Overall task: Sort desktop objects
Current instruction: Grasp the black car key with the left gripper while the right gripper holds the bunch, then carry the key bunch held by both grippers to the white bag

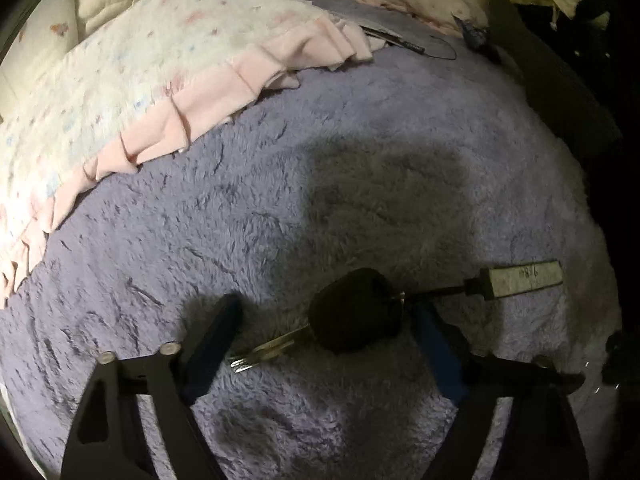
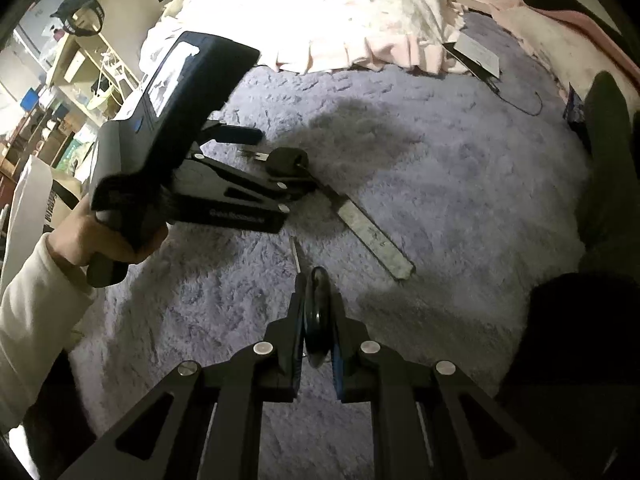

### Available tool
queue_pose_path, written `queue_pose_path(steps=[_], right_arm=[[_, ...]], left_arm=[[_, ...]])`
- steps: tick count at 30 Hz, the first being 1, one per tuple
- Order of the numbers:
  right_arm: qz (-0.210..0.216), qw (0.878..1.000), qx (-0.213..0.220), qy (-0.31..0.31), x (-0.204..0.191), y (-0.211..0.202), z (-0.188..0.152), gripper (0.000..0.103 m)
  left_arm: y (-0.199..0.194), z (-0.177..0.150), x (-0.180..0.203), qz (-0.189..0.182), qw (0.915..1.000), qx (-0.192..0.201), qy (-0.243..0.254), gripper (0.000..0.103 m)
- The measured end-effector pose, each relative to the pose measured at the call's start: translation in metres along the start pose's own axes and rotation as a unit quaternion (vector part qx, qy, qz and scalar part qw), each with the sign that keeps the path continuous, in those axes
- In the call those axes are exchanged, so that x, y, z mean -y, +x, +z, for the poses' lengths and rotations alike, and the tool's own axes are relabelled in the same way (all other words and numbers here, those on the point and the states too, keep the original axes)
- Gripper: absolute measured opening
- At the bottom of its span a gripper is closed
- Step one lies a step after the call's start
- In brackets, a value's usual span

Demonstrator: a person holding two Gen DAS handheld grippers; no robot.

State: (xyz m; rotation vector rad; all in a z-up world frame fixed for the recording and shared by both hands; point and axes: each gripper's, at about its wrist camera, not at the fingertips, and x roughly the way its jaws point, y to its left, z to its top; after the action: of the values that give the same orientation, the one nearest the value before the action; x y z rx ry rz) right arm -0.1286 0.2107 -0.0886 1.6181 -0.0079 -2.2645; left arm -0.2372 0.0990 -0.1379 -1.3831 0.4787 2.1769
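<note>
A car key with a black head (image 1: 356, 316) and a metal blade lies on the purple fluffy blanket (image 1: 280, 200), tied by a cord to a grey tag (image 1: 520, 280). My left gripper (image 1: 320, 320) is open, its fingers on either side of the key head, low over the blanket. In the right wrist view the key (image 2: 288, 160) and the tag (image 2: 376, 240) lie beside the left gripper (image 2: 276, 160). My right gripper (image 2: 318, 300) is shut on a second black key (image 2: 318, 320), held edge-on with its blade pointing forward.
A frilled pink and white quilt (image 1: 160, 72) lies at the far side of the blanket. A dark card with a cable (image 2: 476, 56) lies near it. Shelves and a desk (image 2: 60, 80) stand at the left. A dark leg (image 2: 608, 160) is at the right.
</note>
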Motion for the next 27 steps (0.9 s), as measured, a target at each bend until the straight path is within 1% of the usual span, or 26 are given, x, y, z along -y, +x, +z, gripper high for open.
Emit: queue_pose_path(steps=[1,2,4,5,8,11,15,16,17,20,27], right_arm=[[0.000,1.000,0.001,0.003,0.001,-0.003,-0.002,0.010],[0.000,1.000,0.001,0.004,0.002,-0.003,0.000,0.010],[-0.003,1.000,0.004,0.006,0.004,-0.008,-0.001,0.010],[-0.004,1.000,0.005,0.006,0.005,-0.012,-0.002,0.010],[-0.006,1.000,0.011,0.009,0.005,-0.017,-0.001,0.010],[-0.008,1.000,0.015,0.009,0.002,-0.023,0.000,0.010],[-0.013,1.000,0.021,-0.001,-0.008,-0.033,0.003,0.010],[-0.013,1.000,0.024,-0.003,-0.012,-0.036,0.003,0.010],[-0.013,1.000,0.027,-0.006,-0.016,-0.039,0.004,0.010],[-0.010,0.999,0.043,-0.017,-0.032,-0.055,0.006,0.010],[-0.005,0.996,0.079,-0.051,-0.077,-0.096,0.010,0.010]], left_arm=[[-0.003,-0.002,0.000,-0.002,1.0000,0.005,0.000,0.051],[-0.010,-0.005,-0.001,-0.011,0.9998,0.018,-0.002,0.040],[-0.015,-0.010,-0.001,-0.011,0.9997,0.021,-0.002,0.040],[-0.015,-0.012,0.001,-0.004,0.9999,0.013,0.002,0.040],[-0.023,-0.015,0.006,0.010,0.9998,0.013,0.006,0.040],[-0.038,-0.019,0.007,0.017,0.9995,0.025,0.004,0.040],[-0.066,-0.025,0.007,0.037,0.9987,0.034,0.002,0.040],[-0.076,-0.030,0.002,0.045,0.9983,0.037,0.001,0.040],[-0.087,-0.033,-0.001,0.053,0.9976,0.044,-0.003,0.040],[-0.111,-0.034,-0.002,0.057,0.9963,0.058,-0.025,0.040],[-0.175,-0.042,0.000,0.086,0.9902,0.102,-0.043,0.040]])
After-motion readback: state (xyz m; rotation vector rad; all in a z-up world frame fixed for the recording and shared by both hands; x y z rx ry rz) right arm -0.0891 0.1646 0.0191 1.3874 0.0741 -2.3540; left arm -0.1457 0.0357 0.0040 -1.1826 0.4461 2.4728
